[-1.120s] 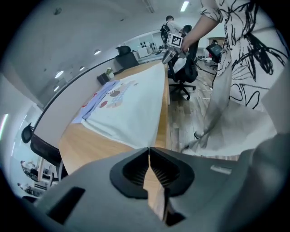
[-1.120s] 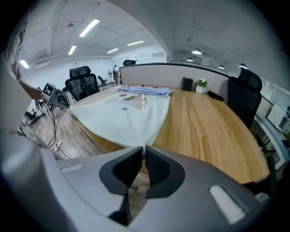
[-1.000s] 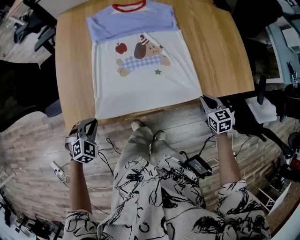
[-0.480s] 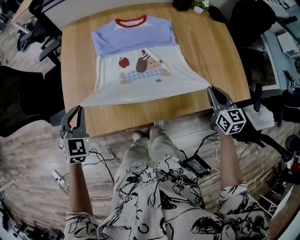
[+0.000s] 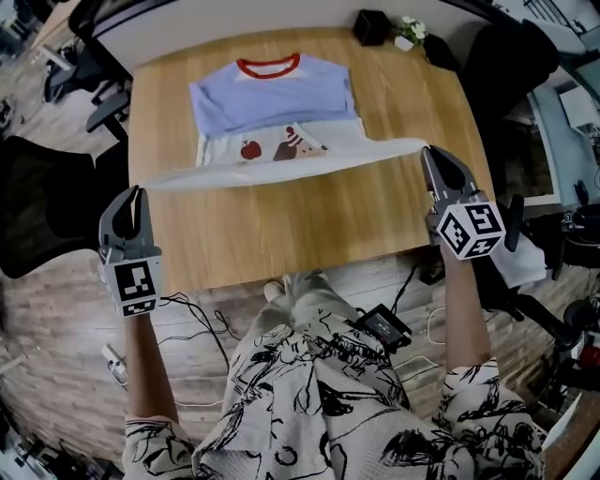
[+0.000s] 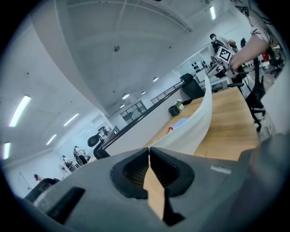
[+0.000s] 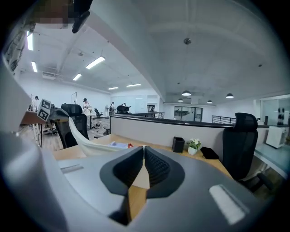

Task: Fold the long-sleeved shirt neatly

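Observation:
The shirt (image 5: pixel 272 94) lies on the wooden table (image 5: pixel 309 225): blue shoulders, red collar, white body with a cartoon print. Its bottom hem (image 5: pixel 281 161) hangs lifted and stretched taut between both grippers, above the print. My left gripper (image 5: pixel 139 191) is shut on the hem's left corner, my right gripper (image 5: pixel 428 150) on its right corner. In the left gripper view the white cloth (image 6: pixel 199 122) runs from the shut jaws (image 6: pixel 148 149) away to the other gripper. In the right gripper view the cloth (image 7: pixel 86 138) leaves the shut jaws (image 7: pixel 143 147) to the left.
A black box (image 5: pixel 372 26) and a small potted plant (image 5: pixel 409 31) stand at the table's far right corner. Black office chairs (image 5: pixel 37 206) flank the table. Cables and a black device (image 5: pixel 380 325) lie on the floor by the person's feet.
Both grippers have risen from the table's near edge and moved toward the collar, carrying the hem up. The white lower part now covers less of the table.

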`<action>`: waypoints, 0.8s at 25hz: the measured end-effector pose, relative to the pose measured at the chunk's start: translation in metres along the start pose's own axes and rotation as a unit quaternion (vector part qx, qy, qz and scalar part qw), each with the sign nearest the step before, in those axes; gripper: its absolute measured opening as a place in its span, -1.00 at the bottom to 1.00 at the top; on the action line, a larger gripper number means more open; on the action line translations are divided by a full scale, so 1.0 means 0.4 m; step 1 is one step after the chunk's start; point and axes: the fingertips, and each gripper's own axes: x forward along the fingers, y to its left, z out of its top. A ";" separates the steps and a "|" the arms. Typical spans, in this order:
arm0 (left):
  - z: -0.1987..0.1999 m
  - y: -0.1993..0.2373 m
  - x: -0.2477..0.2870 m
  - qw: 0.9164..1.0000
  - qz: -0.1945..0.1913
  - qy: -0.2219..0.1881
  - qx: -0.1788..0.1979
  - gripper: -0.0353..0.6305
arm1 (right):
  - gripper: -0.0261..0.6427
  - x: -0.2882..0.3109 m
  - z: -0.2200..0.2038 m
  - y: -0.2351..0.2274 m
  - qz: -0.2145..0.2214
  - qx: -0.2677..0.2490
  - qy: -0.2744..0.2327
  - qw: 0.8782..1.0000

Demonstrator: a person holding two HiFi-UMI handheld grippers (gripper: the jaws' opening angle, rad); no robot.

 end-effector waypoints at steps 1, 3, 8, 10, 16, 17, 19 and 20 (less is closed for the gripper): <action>0.015 0.015 0.012 1.000 0.005 -0.003 -0.002 -0.85 | -0.84 0.017 0.021 -0.012 0.001 -0.002 -0.004 1.000; 0.048 0.042 0.044 1.000 0.013 -0.008 0.002 -0.85 | -0.84 0.053 0.059 -0.042 -0.001 -0.004 -0.014 1.000; 0.115 0.112 0.130 0.999 0.032 -0.011 0.016 -0.85 | -0.85 0.147 0.139 -0.102 -0.007 -0.011 -0.032 0.999; 0.138 0.142 0.165 0.999 0.039 -0.012 0.021 -0.85 | -0.85 0.183 0.166 -0.125 -0.008 -0.012 -0.039 0.999; 0.169 0.196 0.317 0.998 0.049 0.011 0.033 -0.85 | -0.85 0.322 0.190 -0.205 0.005 -0.018 -0.025 1.000; 0.166 0.200 0.343 0.998 0.050 0.016 0.041 -0.85 | -0.85 0.346 0.188 -0.214 0.011 -0.019 -0.021 1.000; 0.158 0.207 0.396 0.996 0.054 0.028 0.066 -0.85 | -0.86 0.396 0.183 -0.231 0.024 -0.020 -0.015 0.999; 0.154 0.213 0.424 0.995 0.054 0.033 0.076 -0.85 | -0.86 0.423 0.180 -0.240 0.030 -0.021 -0.013 0.999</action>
